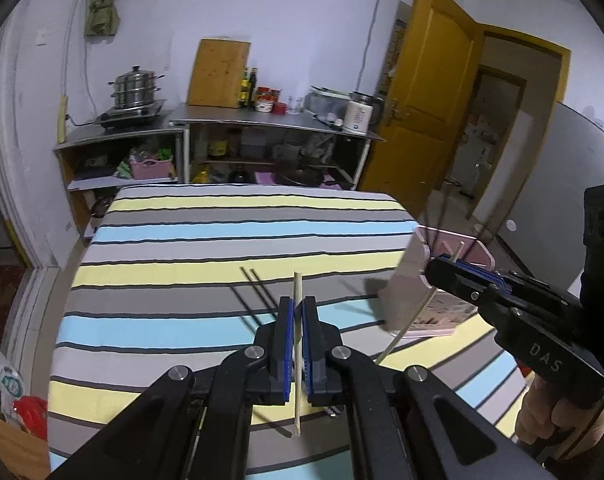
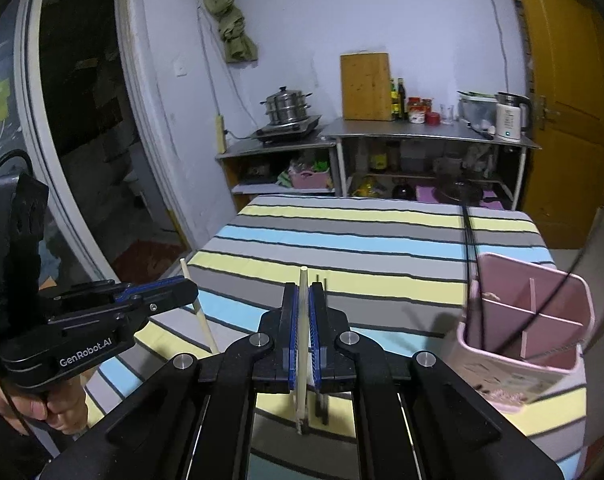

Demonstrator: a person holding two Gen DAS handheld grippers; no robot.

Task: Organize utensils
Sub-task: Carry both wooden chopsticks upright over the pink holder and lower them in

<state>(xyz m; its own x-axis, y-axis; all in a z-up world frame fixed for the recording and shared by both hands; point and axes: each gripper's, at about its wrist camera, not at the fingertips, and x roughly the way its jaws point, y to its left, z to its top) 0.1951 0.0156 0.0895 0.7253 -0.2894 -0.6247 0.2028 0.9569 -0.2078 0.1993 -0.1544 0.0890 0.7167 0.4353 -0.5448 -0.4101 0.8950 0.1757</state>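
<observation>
My left gripper [image 1: 298, 300] is shut on a pale wooden chopstick [image 1: 297, 284] that stands nearly upright between its blue pads, above the striped tablecloth [image 1: 222, 220]. A pair of black chopsticks [image 1: 258, 290] lies on the cloth just beyond it. To the right, my right gripper [image 1: 436, 266] holds a second pale chopstick [image 1: 406, 328] in front of the pink divided holder [image 1: 402, 288]. In the right wrist view, the right gripper [image 2: 303, 286] is shut on that pale chopstick [image 2: 303, 276]. The pink holder [image 2: 542, 364] at right contains black chopsticks [image 2: 471, 264]. The left gripper [image 2: 192, 286] is at left.
A metal counter [image 1: 262, 118] behind the table carries a steamer pot [image 1: 136, 86], a wooden cutting board [image 1: 218, 74], bottles and a white kettle [image 1: 360, 114]. A yellow door [image 1: 434, 92] stands open at right. A person's hand [image 2: 58, 408] grips the left handle.
</observation>
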